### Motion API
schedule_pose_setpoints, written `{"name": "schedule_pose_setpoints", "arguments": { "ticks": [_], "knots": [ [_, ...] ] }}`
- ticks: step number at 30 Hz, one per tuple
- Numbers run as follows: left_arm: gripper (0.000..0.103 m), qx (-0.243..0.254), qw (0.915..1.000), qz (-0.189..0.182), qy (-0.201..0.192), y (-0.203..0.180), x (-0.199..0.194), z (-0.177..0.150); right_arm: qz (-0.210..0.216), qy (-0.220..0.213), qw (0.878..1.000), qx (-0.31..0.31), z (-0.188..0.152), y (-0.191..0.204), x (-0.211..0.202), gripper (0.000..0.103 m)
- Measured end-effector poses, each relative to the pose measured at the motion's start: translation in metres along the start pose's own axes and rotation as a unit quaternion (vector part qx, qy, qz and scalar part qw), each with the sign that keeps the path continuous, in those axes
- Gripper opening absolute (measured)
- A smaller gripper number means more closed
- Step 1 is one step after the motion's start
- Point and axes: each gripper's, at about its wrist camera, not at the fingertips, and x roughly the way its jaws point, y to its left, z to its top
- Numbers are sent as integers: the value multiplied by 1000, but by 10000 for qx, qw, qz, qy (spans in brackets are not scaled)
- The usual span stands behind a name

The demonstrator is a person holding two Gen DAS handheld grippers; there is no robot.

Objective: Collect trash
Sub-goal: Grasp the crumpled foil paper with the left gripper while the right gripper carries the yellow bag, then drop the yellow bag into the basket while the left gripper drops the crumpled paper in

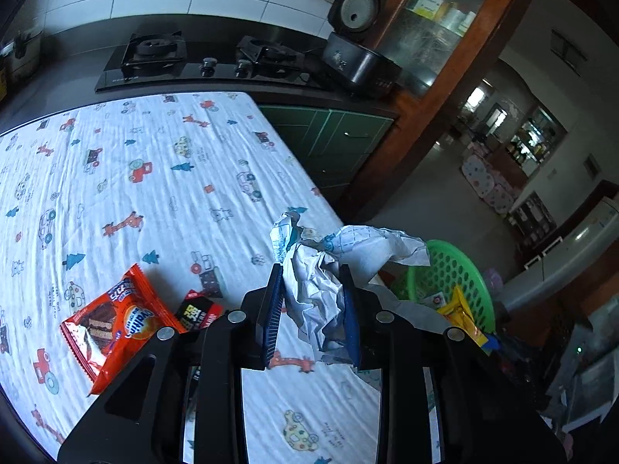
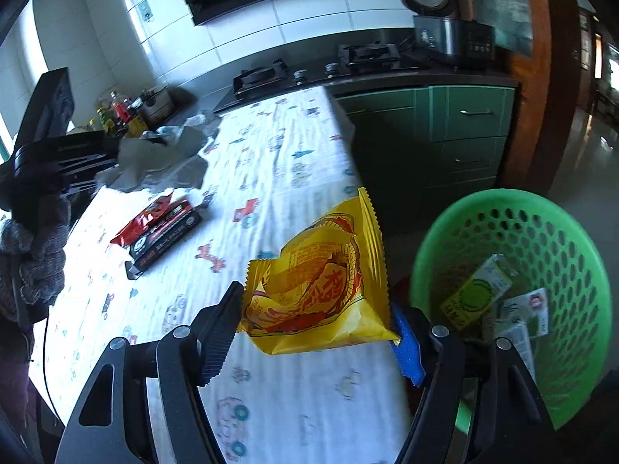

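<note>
The left gripper is clamped on a crumpled sheet of white paper, lifted above the cloth-covered table near the edge closest to the green perforated basket. The right gripper is clamped on a yellow snack wrapper, held over the same table edge just beside the basket. 3 small cartons lie inside the basket, which stands off the table. On the table, farther from the basket, an orange biscuit packet lies touching a black snack wrapper. A gas hob and an open rice cooker sit on the counter beyond the table.
</note>
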Motion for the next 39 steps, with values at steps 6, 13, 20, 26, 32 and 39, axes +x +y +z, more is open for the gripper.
{"name": "schedule_pose_setpoints", "arguments": {
  "ticks": [6, 13, 20, 26, 32, 39],
  "knots": [
    [27, 363, 9992, -173, 33, -41, 6, -5, -538, -116, 9979, 349, 3, -55, -20, 68],
    [27, 619, 9976, -282, 154, -76, 22, -10, -935, -142, 9914, 909, 2, -118, -23, 73],
    [27, 821, 9954, -367, 323, -108, 41, -18, -1136, -260, 9857, 1214, 3, -156, -23, 83],
    [27, 968, 9930, -433, 524, -134, 65, -26, -1240, -380, 9839, 1228, 0, -169, -33, 87],
    [27, 1064, 9909, -452, 690, -153, 88, -30, -1298, -488, 9832, 1185, -9, -176, -53, 87],
    [28, 1153, 9883, -411, 911, -173, 118, -34, -1331, -599, 9816, 1230, -25, -184, -76, 87]
  ]
}}
